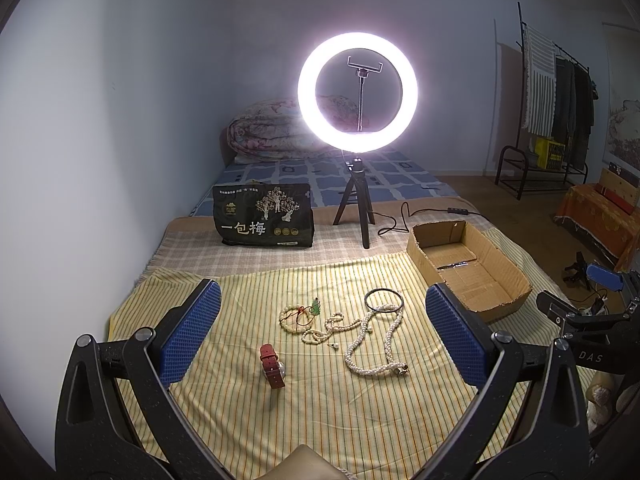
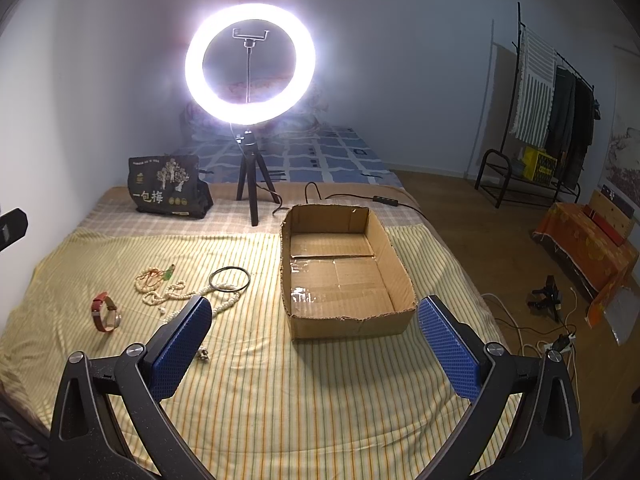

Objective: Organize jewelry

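Note:
Jewelry lies on a yellow striped cloth (image 1: 320, 412): a red-strap watch (image 1: 273, 365), a white bead bracelet with a red cord and green pendant (image 1: 298, 317), a small pearl strand (image 1: 326, 330), a long pearl necklace (image 1: 374, 344) and a black bangle (image 1: 383, 299). An empty cardboard box (image 2: 340, 272) stands to their right. My left gripper (image 1: 323, 334) is open above the jewelry, holding nothing. My right gripper (image 2: 314, 344) is open and empty in front of the box. The watch (image 2: 106, 312) and bangle (image 2: 229, 279) also show in the right wrist view.
A lit ring light on a tripod (image 1: 357, 88) and a dark snack bag (image 1: 262, 216) stand behind the cloth. A cable (image 1: 404, 216) runs behind the box. A folded quilt (image 1: 276, 128) lies at the bed's far end. A clothes rack (image 2: 552, 120) stands on the right.

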`<act>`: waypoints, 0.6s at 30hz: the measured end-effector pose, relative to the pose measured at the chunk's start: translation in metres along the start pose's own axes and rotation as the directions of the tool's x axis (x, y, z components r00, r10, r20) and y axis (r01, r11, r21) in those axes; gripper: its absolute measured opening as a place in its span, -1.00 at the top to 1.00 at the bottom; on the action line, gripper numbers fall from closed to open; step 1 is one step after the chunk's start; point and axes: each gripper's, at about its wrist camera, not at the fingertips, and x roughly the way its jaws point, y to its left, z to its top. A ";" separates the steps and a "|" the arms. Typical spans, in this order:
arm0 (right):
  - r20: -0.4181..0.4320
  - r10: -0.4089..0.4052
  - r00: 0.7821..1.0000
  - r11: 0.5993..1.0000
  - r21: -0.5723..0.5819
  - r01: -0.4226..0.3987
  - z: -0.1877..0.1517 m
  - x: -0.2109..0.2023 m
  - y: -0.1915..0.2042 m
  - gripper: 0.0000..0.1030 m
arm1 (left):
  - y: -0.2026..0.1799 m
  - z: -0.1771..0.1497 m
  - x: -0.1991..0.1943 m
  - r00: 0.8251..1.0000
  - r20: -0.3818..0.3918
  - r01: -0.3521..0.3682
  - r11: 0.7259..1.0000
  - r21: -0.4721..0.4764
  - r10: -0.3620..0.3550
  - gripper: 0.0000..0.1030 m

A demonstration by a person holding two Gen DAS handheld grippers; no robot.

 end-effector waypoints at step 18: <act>-0.015 0.003 1.000 1.000 -0.019 -0.003 -0.003 0.005 0.007 -0.99 | 0.007 -0.001 0.004 0.999 -0.022 -0.027 1.000 -0.009 0.027 -1.00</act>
